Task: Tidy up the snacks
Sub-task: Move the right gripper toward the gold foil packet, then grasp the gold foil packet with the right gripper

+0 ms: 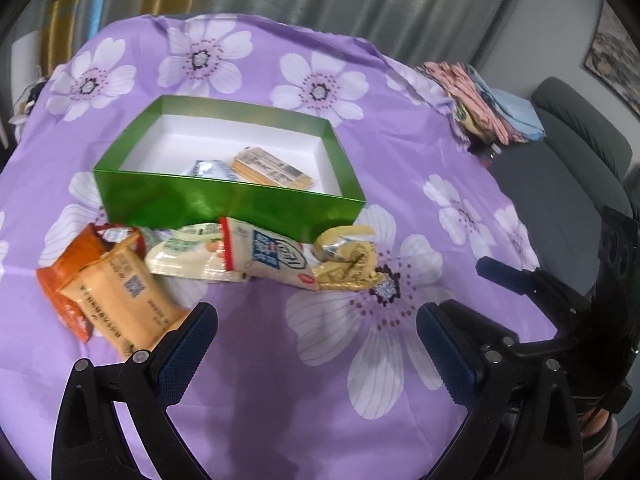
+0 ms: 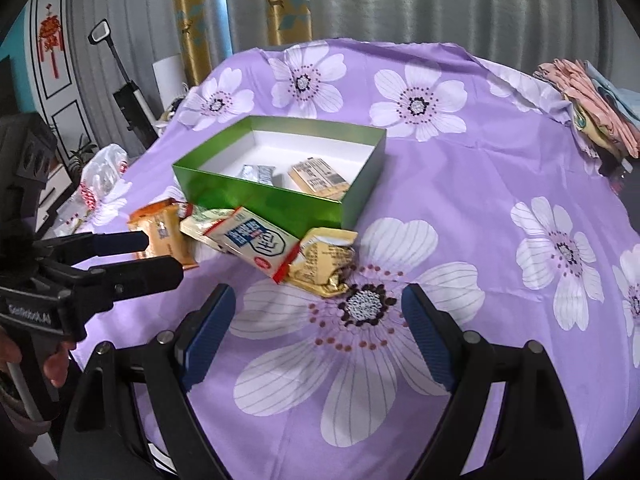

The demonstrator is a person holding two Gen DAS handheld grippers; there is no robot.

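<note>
Two open grippers above a row of snack packets, green box behind.

I see my left gripper [image 1: 316,320] with its jaws wide and nothing between them, over bare purple flowered cloth [image 1: 280,400] just in front of the packets; my right gripper [image 2: 318,312] is likewise spread wide and empty, over a large printed flower. The green box [image 1: 224,204] stands open-topped on the cloth and already contains a silver packet [image 1: 208,169] and a tan packet [image 1: 272,169], side by side. Along the box's near wall lie an orange packet [image 1: 68,276] partly under a tan biscuit packet [image 1: 120,300], a pale green-printed packet [image 1: 184,256], a white packet with red ends [image 1: 268,256] and a crumpled gold wrapper [image 1: 348,264]. Folded fabrics [image 1: 484,100] sit at the far right edge.
</note>
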